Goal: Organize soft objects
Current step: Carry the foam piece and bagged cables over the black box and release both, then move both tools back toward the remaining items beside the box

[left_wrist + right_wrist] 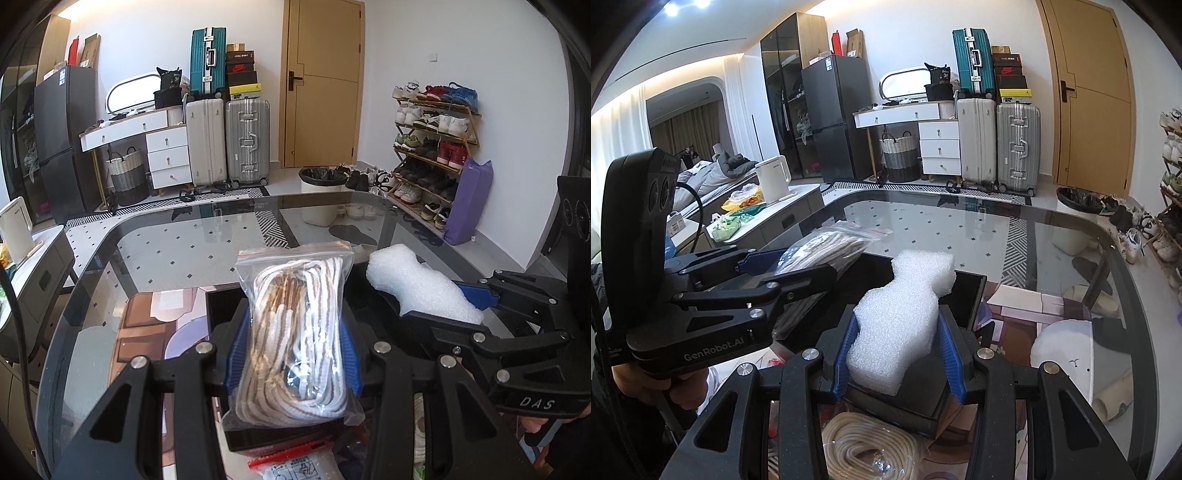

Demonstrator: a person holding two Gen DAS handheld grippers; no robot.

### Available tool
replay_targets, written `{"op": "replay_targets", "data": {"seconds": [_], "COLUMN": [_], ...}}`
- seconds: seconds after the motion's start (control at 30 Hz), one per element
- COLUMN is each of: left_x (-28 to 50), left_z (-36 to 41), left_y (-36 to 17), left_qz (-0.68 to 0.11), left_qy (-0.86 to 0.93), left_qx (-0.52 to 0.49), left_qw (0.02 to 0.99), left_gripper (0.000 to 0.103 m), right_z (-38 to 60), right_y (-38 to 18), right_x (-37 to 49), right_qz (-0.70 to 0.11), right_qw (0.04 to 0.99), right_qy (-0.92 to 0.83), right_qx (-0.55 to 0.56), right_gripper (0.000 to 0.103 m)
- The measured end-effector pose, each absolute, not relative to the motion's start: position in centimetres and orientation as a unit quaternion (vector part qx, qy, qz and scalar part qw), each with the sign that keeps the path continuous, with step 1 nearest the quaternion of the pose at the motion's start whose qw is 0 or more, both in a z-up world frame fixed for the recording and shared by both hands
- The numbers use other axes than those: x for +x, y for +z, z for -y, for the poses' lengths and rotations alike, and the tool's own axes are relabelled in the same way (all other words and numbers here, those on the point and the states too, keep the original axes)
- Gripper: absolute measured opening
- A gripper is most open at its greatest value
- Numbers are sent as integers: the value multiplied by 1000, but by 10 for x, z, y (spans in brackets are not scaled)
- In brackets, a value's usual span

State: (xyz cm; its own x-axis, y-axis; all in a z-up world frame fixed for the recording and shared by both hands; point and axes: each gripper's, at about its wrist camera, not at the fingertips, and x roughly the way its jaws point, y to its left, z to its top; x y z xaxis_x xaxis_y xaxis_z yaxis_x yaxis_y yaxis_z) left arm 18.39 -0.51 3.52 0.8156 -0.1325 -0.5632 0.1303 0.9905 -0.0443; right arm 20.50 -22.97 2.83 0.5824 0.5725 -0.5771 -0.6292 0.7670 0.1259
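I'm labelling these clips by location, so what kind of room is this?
Most likely a lived-in home, an entry or living area of an apartment. A shoe rack full of sneakers stands by a wooden door, stacked suitcases line the wall, and a fridge stands beside a white dresser.

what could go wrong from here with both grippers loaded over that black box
1. The left gripper squeezes a slippery zip bag of rope; most of the bag sticks out past the pads, so it may sag or slide free.
2. The right gripper pinches only the foam piece's near end; soft foam could deform and twist out.
3. Both grippers sit close together above the black box, so they could bump.
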Motion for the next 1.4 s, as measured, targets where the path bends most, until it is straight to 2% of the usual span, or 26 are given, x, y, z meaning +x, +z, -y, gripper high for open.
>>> {"op": "replay_targets", "data": {"seconds": [0.07,0.17,0.23,0.3,0.33,0.37,0.4,0.43,0.47,0.5,0.97,1.4], "left_x": [183,181,178,174,173,170,167,162,160,158,119,79], "left_z": [6,6,4,4,4,4,4,2,1,-1,-10,-19], "left_y": [33,34,35,37,39,41,42,44,44,45,42,33], "left_qz": [-296,-296,-294,-290,-289,-288,-284,-278,-275,-273,-271,-268], "left_qy": [-69,-75,-77,-80,-82,-83,-80,-73,-69,-65,-53,-31], "left_qx": [3,6,4,1,0,-2,-5,-10,-15,-20,-19,-26], "left_qw": [953,952,953,954,954,954,956,958,959,960,961,963], "left_gripper": [44,47,61,64,69,74,86,96,99,101,103,103], "right_z": [230,232,233,236,239,242,245,250,252,257,268,279], "right_y": [28,27,28,28,29,29,30,32,33,35,39,30], "right_x": [206,203,199,194,191,188,184,179,175,170,131,90], "right_qz": [-303,-299,-297,-297,-296,-295,-293,-289,-286,-281,-275,-287], "right_qw": [893,894,896,897,898,899,900,903,905,908,912,910], "right_qy": [330,329,324,321,320,320,318,315,312,309,302,296], "right_qx": [-51,-55,-61,-63,-60,-57,-54,-46,-40,-34,-45,-48], "right_gripper": [48,50,50,52,54,61,71,78,90,95,102,102]}}
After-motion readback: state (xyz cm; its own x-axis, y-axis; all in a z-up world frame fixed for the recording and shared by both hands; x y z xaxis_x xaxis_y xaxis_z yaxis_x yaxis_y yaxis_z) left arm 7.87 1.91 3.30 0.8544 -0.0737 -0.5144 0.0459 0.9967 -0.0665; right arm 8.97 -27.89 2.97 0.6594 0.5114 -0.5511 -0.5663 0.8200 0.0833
